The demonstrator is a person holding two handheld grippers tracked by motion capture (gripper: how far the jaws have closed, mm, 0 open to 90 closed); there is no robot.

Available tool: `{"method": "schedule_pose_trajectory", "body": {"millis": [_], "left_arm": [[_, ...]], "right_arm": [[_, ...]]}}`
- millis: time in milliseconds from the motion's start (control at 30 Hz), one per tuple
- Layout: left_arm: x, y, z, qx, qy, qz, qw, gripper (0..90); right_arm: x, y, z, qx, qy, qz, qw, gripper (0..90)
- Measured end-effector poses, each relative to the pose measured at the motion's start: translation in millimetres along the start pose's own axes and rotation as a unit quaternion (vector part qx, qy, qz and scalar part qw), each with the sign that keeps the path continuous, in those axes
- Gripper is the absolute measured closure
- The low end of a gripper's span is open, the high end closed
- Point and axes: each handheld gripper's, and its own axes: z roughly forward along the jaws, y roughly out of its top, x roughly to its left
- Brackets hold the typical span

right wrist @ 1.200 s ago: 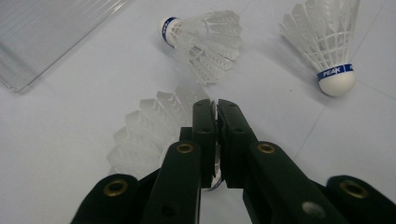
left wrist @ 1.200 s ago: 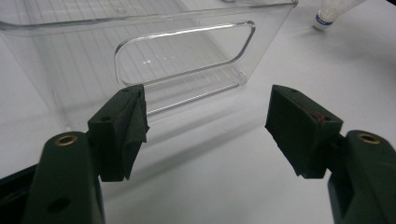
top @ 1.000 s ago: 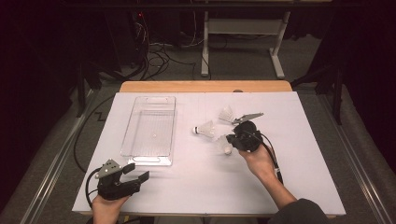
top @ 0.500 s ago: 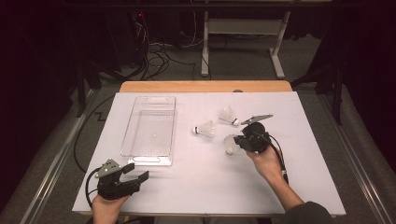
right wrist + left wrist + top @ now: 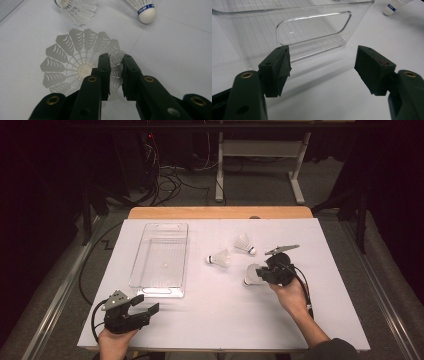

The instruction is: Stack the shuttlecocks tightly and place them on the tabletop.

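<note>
The right gripper [image 5: 116,72] jaws, just opening, straddle the skirt rim of a shuttlecock [image 5: 75,65] whose open skirt faces the gripper, cork away; a neighbouring shuttlecock [image 5: 145,10] reads "PEAK". The left gripper [image 5: 322,67] jaws gape wide, empty.

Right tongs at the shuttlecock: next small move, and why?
Probably close on the skirt rim. The right tongs have just been opening, and the shuttlecock has its rim in the gap between the pads, seemingly not pinched. The bin lies empty, so a grip, then a lift toward it, looks likely.

Glossy clear plastic tray [image 5: 161,254]; matt white plastic shuttlecock [image 5: 80,65] skirt.
</note>
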Motion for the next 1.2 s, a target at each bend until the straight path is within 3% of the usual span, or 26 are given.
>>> {"method": "schedule_pose_trajectory", "body": {"millis": [1200], "left_arm": [[-0.3,0.4,0.1,0.000,0.001,0.001,1.0000,29.9]], "right_arm": [[-27.0,-15.7,14.2,0.030,-0.009,0.042,0.9986,61.8]]}}
